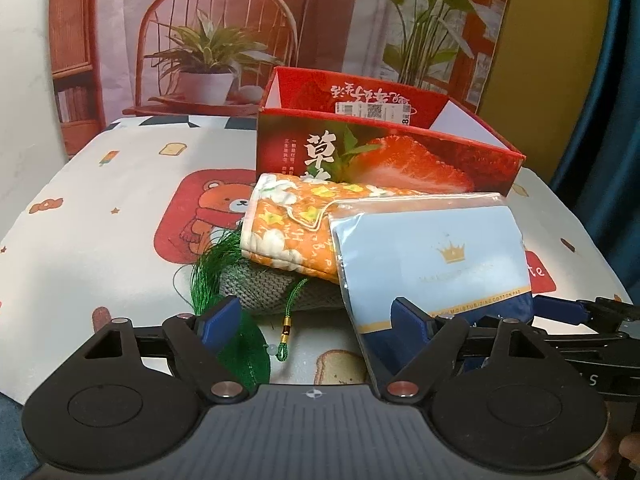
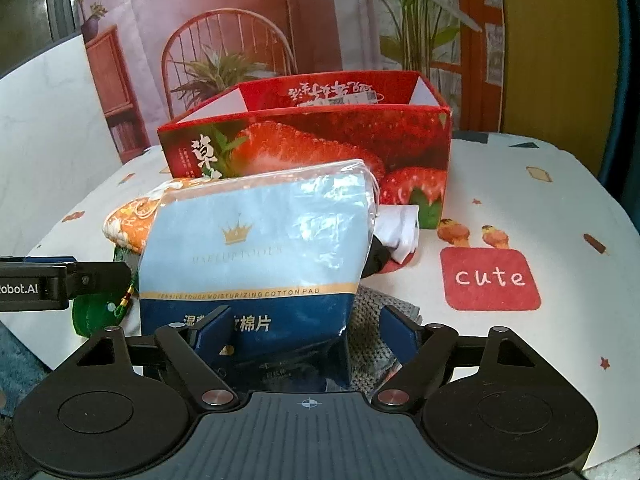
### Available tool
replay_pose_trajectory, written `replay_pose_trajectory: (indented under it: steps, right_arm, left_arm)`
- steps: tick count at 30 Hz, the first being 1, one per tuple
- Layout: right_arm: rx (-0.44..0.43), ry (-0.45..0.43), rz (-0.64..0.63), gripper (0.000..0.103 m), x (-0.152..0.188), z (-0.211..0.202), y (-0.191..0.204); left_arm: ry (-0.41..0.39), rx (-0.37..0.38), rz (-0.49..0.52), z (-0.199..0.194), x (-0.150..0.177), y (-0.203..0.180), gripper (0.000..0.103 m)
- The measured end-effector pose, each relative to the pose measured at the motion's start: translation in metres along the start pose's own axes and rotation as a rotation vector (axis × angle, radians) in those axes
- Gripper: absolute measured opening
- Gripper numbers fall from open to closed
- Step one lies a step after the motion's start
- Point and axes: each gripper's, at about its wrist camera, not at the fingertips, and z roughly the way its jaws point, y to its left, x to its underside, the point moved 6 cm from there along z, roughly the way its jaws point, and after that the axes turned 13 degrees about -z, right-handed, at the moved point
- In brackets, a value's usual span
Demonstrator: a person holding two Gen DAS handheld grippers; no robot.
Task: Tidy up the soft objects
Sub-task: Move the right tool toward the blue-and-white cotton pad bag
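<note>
Directly ahead of both grippers, the strawberry box [image 2: 304, 148] stands open-topped beyond the pile. Nearer, the cotton pad pack [image 2: 256, 264] lies with its dark lower end between your right gripper [image 2: 304, 332] fingers, spread and not visibly pressing it. Your left gripper [image 1: 316, 316], also spread, straddles the grey knit [image 1: 276, 288], the pack against its right finger.

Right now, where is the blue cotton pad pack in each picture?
Left wrist view: the cotton pad pack leans right of centre, on the orange pouch.
Right wrist view: the cotton pad pack fills the centre.
Shared landmark: the red strawberry box stands behind it in both.
</note>
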Motion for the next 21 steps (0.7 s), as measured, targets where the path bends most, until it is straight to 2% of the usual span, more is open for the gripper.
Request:
replay_pose_trajectory:
  steps: [7,21]
  right_arm:
    - [-0.005,0.003,-0.005,0.076,0.0,-0.001,0.0]
    - [-0.04,0.015,-0.007,0.073,0.004,0.003,0.003]
  left_arm:
    - [0.036,0.01,-0.024,0.005,0.001,0.004,0.08]
    - [0.139,0.102,-0.052,0.021,0.014,-0.002,0.079]
